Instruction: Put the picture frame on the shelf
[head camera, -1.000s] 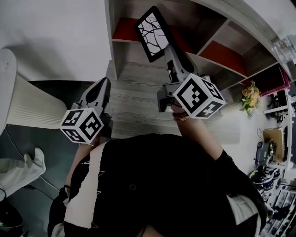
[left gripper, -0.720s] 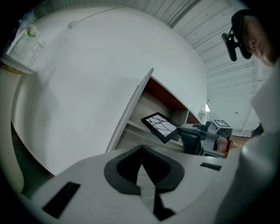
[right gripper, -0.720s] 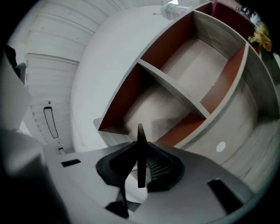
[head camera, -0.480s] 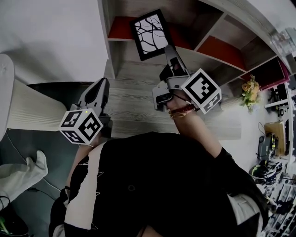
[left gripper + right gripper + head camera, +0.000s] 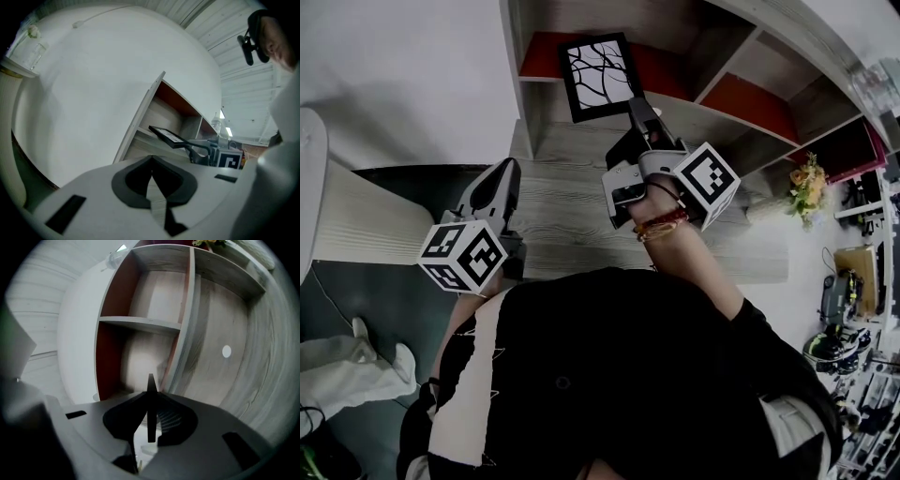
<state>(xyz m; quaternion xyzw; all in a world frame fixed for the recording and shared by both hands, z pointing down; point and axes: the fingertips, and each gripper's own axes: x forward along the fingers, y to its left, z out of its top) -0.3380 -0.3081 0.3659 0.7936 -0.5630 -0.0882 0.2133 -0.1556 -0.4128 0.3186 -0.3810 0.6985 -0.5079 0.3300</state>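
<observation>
Head view: right tongs (image 5: pixel 636 103) grip the black-framed branch-print picture frame (image 5: pixel 600 77) by its near edge. It juts straight ahead toward the grey wooden shelf (image 5: pixel 572 145). Left tongs (image 5: pixel 508 171), closed and empty, hang well back.

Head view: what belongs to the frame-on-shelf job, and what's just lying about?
In the job:
picture frame
right gripper, clamped on the frame's edge
shelf

Just lying about:
left gripper, shut and empty
yellow flowers
white ribbed column
bench clutter, far right
</observation>
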